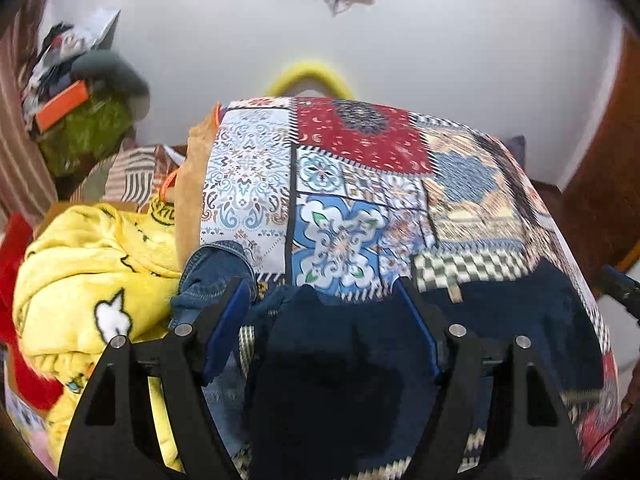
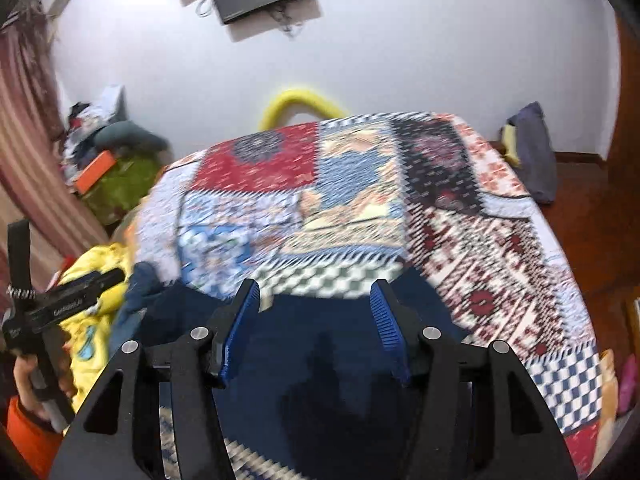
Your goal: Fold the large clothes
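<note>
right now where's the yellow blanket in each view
Left wrist: the yellow blanket fills the lower left, beside the patchwork bedspread.
Right wrist: it is a small patch at the left edge, behind the left hand-held gripper.
Shared landmark: the yellow curved tube behind the bed.

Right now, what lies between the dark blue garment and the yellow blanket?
A crumpled pair of jeans, seen in the left wrist view between the dark blue garment and the yellow blanket.

1. Your left wrist view looks forward and down, close over the patchwork bedspread (image 1: pixel 360 184).
2. Your right wrist view sits just beside it, facing likewise.
3. Both share the bedspread (image 2: pixel 360 200) and white wall (image 1: pixel 400 40).
</note>
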`<state>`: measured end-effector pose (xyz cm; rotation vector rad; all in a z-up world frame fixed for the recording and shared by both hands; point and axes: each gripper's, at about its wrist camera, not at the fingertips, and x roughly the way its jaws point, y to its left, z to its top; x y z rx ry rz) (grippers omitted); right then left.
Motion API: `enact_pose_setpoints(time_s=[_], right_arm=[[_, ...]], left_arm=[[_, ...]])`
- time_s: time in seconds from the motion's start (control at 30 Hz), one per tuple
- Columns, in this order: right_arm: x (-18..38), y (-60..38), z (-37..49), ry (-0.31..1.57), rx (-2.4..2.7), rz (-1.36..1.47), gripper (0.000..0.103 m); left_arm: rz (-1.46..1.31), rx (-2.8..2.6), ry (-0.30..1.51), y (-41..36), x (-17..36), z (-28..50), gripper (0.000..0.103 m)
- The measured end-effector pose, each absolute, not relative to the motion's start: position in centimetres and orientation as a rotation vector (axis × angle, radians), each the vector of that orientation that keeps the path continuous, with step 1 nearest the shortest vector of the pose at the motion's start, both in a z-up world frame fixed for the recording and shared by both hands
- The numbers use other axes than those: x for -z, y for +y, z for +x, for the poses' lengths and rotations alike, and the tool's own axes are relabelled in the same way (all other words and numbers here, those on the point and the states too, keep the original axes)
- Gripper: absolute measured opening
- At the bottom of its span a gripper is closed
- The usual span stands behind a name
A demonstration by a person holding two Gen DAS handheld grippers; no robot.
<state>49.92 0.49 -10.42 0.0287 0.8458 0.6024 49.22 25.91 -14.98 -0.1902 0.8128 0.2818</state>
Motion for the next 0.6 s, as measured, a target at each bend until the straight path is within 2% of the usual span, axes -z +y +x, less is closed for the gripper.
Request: enact_pose_setpoints(time_s=[0.2,0.37,0.47,0.53,0.6], right_arm=[[13.1,4.3,44.4,0.888,-0.746,-0.119,0.054],[16.6,4.2,41.6,0.900,-0.721,-0.281,0.054],[17.1,1.7,41.5,0.882,-0.676,-0.283,0.058],[17.4,0.1,42.0,0.914,-0.609,-0.285,0.067],[17.9,-2.5,42.6,0.939,-0.578,-0.258,0.071]], left_arm=[[-0.135,-0.141,0.894,22.1,17.9,45.9,0.074],[-0.100,-0.080,0.996,19.0,22.8,43.8,0.074],[-0.067,-0.134,1.021,18.9,25.0,42.4,0.076],[-0.076,-0.175,1.001,19.9,25.5,41.1,0.080],[-0.058,-0.229,1.002,21.1,25.8,39.8,0.082]])
